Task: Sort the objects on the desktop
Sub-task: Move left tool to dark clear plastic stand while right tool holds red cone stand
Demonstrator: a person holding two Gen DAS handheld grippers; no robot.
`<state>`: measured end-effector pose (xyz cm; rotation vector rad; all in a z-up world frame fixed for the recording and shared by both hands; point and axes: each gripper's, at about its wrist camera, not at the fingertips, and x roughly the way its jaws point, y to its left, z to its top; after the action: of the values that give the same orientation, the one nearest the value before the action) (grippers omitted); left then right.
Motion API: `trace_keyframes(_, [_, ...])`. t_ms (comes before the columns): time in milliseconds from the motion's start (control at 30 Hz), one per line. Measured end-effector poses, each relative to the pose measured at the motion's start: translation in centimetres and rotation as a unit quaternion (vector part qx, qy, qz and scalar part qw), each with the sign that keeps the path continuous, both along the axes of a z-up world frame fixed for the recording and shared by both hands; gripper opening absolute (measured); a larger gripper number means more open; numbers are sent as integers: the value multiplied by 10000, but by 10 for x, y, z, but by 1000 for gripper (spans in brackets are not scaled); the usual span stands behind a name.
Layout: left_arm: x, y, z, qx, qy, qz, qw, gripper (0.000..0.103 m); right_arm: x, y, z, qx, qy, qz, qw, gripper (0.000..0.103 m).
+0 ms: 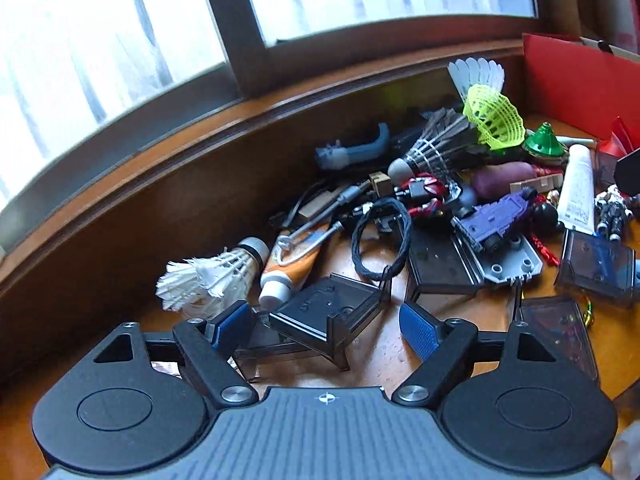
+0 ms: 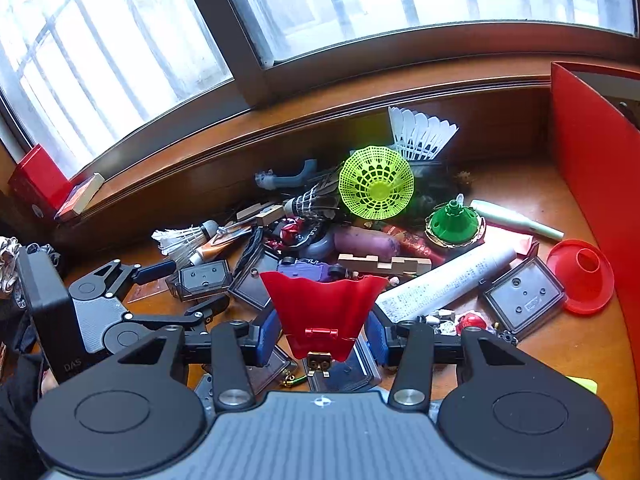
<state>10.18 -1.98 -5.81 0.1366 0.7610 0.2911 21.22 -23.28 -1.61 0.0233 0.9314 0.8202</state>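
Biggest worry is the pile itself, heaped right ahead of both claws against the sill: shuttlecocks, tubes, cases and cord all overlap, so I'd guess pulling one piece drags its neighbours. The right claw is pinching a red scalloped cup, thin plastic that could buckle or pop out. The left claw is spread wide around a dark case that sits tilted between its fingers, so closing might just skid it.
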Motion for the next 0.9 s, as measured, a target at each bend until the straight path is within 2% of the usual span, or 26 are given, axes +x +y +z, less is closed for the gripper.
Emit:
trace_keyframes(100, [-1, 8, 1, -287, -72, -27, 9996, 62, 2, 4, -2, -45, 25, -8, 10000, 48])
trace_keyframes(233, [-5, 5, 1, -281, -129, -43, 9995, 54, 4, 7, -4, -92, 32, -53, 9999, 48])
trace_keyframes(700, [-27, -21, 28, -580, -585, 224, 9963, 51, -4, 1, 2, -21, -77, -61, 9999, 48])
trace_keyframes(800, [-30, -27, 35, -671, -676, 272, 9951, 20, -6, -5, 6, 26, -148, -88, 9998, 48])
trace_keyframes(900, [-32, -27, 43, -875, -725, 363, 9929, 20, -8, -11, 9, 79, -180, -121, 9997, 48])
